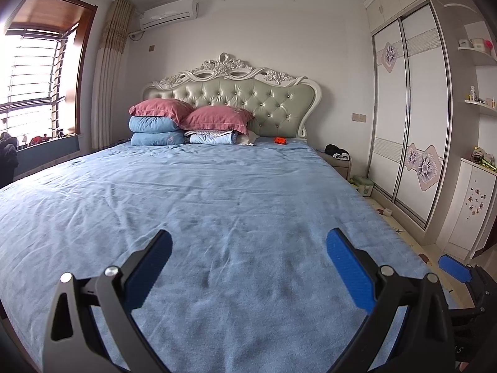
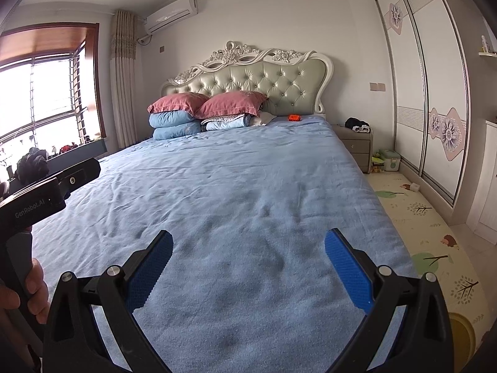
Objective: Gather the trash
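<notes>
right wrist only, hand, nightstand drawers

The small orange object at 12 o'clock on the bed is too small to identify, the window at 9 o'clock is blown out, and the hand at 8 o'clock is cut off.

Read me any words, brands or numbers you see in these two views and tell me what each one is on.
"GenRobot.AI": white print on the black body of the left gripper, seen at the left edge of the right wrist view.
Air conditioner: a small mark on its front, too small to read.
Gripper body at the lower right corner of the left wrist view: faint markings, too blurred to read.
Orange item on the bed: no readable text.
</notes>
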Demonstrator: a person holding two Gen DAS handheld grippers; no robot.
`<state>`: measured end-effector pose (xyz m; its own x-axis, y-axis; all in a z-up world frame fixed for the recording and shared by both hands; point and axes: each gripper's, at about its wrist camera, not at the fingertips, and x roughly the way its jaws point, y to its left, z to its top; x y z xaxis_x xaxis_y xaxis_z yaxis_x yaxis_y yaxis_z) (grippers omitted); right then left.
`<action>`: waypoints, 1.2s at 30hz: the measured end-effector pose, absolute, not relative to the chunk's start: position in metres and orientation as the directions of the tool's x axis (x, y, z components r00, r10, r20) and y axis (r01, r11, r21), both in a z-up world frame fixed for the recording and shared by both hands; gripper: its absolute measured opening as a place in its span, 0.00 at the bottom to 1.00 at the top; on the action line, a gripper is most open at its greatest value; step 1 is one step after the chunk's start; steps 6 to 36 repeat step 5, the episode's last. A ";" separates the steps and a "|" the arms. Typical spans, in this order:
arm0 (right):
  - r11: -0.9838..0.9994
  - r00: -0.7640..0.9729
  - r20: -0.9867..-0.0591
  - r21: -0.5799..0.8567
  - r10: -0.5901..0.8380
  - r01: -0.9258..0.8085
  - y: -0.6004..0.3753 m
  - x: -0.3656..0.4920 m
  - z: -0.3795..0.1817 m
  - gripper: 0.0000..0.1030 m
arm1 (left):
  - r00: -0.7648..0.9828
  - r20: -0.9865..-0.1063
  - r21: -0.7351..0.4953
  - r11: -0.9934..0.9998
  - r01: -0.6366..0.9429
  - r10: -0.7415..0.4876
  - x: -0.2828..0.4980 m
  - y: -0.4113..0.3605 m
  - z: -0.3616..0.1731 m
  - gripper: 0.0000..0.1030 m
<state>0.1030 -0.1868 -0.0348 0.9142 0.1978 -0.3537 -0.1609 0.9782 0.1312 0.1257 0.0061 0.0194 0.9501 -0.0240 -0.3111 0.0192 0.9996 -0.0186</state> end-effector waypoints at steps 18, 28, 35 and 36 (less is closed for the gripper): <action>0.978 0.916 -0.349 0.131 0.196 -0.160 -0.187 0.103 -0.033 0.92 | 0.945 -0.324 -0.037 0.999 0.037 -0.047 0.128 0.006 0.020 0.96; 0.978 0.916 -0.349 0.131 0.196 -0.160 -0.187 0.103 -0.033 0.92 | 0.945 -0.324 -0.037 0.999 0.037 -0.047 0.128 0.006 0.020 0.96; 0.978 0.916 -0.349 0.131 0.196 -0.160 -0.187 0.103 -0.033 0.92 | 0.945 -0.324 -0.037 0.999 0.037 -0.047 0.128 0.006 0.020 0.96; 0.978 0.916 -0.349 0.131 0.196 -0.160 -0.187 0.103 -0.033 0.92 | 0.945 -0.324 -0.037 0.999 0.037 -0.047 0.128 0.006 0.020 0.96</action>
